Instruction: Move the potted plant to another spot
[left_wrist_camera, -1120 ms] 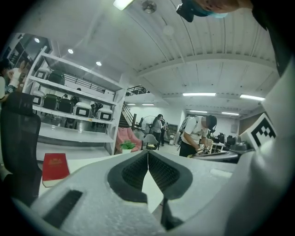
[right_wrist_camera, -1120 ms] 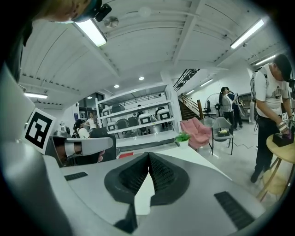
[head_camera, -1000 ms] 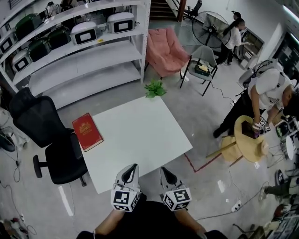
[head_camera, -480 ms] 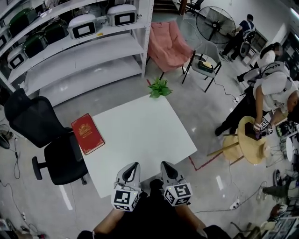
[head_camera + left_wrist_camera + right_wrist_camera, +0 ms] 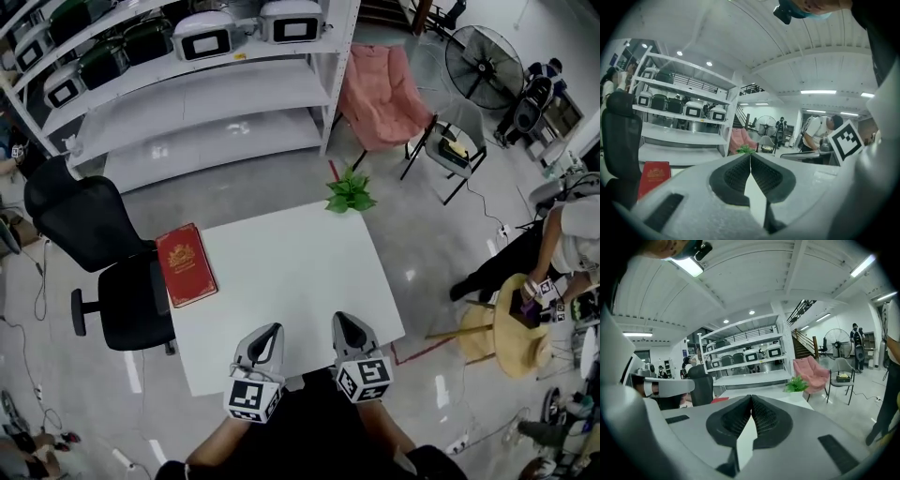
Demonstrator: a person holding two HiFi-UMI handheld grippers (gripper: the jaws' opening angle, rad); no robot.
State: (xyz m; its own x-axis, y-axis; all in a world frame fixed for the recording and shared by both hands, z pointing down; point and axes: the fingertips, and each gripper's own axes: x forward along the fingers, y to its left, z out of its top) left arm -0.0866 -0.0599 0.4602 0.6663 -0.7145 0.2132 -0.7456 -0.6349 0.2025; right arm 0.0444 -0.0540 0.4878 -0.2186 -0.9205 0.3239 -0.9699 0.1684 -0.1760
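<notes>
A workshop floor is spreading around a white desk (image 5: 281,281). White shelving (image 5: 206,103) is running along 11 o'clock, a black office chair (image 5: 103,253) is sitting at 9 o'clock and a pink chair (image 5: 380,84) at 1 o'clock. The shelves are carrying boxy appliances.

On the desk, a red book (image 5: 186,264) is lying at the 10 o'clock edge. The potted plant (image 5: 349,193) is standing on the far corner at 1 o'clock, well apart from both grippers. Its pot is holding green leaves that are hiding most of it from above.

The left gripper (image 5: 269,333) and right gripper (image 5: 343,323) are hovering side by side over the 6 o'clock edge, each with jaws pressed together on nothing.

The task appears to be just starting, with the reach not yet begun. The next move is calling for one gripper to cross the desk, spread its jaws and close around the pot beneath the leaves.
</notes>
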